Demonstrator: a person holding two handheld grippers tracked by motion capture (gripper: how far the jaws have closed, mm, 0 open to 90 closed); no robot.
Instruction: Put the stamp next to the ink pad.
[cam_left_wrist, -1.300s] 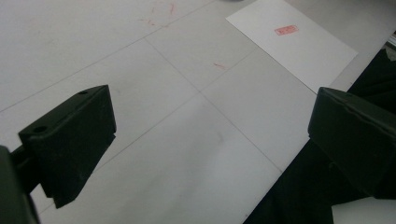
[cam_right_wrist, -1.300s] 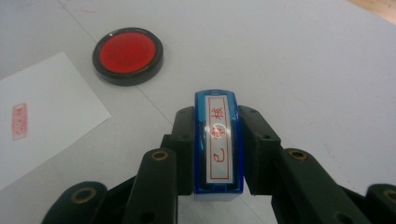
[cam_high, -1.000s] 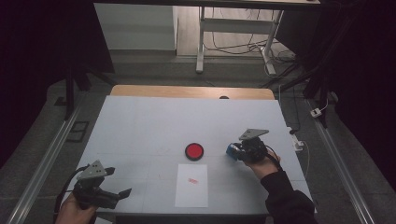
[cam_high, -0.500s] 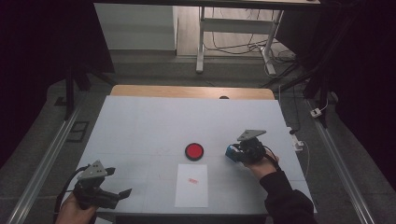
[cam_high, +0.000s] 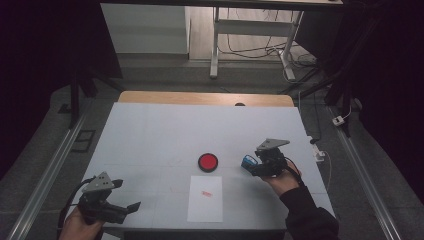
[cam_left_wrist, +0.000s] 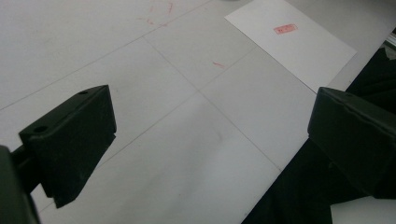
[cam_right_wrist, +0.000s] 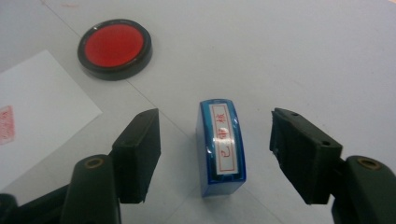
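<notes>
My right gripper (cam_right_wrist: 215, 154) jaws just opened, pads clear of the upright blue rectangular plastic stamp (cam_right_wrist: 221, 145); round red ink pad (cam_right_wrist: 114, 47) at 11 o'clock. My left gripper (cam_left_wrist: 210, 140) spread, nothing between.

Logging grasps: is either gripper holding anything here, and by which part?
Nothing held. Right gripper has just opened around the stamp, pads clear; left gripper open.

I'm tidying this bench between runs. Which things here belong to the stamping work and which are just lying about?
Part of the work:
- blue stamp, standing on the table between the right gripper's jaws, which have just been opening
- red ink pad
- white sheet bearing a red stamp mark

Lying about:
- white plug adapter on the floor
- cables under the far desk
</notes>
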